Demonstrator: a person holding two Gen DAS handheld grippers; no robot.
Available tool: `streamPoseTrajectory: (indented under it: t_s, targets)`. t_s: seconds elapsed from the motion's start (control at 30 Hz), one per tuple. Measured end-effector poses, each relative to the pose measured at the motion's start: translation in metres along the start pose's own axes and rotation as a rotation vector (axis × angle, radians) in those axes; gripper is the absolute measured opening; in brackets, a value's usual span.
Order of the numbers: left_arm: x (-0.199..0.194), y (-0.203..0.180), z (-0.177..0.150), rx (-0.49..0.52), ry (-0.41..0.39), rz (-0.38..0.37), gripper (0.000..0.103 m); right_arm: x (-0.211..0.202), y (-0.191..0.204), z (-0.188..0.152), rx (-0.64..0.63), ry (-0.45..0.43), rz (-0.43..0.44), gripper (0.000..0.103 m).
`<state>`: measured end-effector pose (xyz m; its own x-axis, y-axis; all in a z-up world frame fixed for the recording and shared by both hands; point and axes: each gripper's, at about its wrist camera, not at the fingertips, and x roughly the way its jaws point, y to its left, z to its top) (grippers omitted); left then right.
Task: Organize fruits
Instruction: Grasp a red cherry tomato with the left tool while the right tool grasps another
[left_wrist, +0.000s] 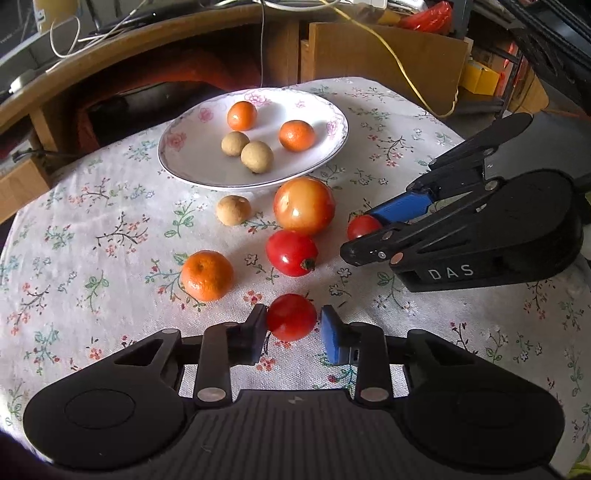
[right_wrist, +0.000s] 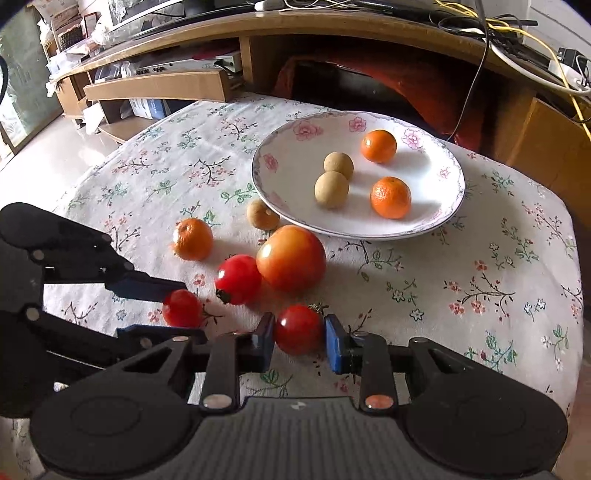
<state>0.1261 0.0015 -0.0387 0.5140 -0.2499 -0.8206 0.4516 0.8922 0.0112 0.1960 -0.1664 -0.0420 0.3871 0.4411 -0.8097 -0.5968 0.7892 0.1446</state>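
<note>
- A small red tomato sits on the tablecloth, clamped between the left gripper jaws, apparently for lifting.
- The right gripper jaws clamp another tomato.
- Ahead of both jaws, the plate already holds four fruits, the likely destination.

Glossy ceramic plate; matt floral cloth; shiny smooth tomatoes; wooden desk.
</note>
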Motion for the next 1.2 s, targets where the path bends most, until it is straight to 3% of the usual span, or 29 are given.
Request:
streamPoseTrajectory:
  t_s: [0.47, 1.2]
  targets:
    - [-0.003, -0.003, 0.007, -0.029, -0.005, 0.011, 0.035, -0.005, 0.007, 0.002, -0.012, 0.009, -0.028, 0.029]
    - [-0.012, 0.014, 0.045, -0.108, -0.075, 0.069, 0.035, -0.025, 0.002, 0.023, 0.033, -0.06, -0.082, 0.029]
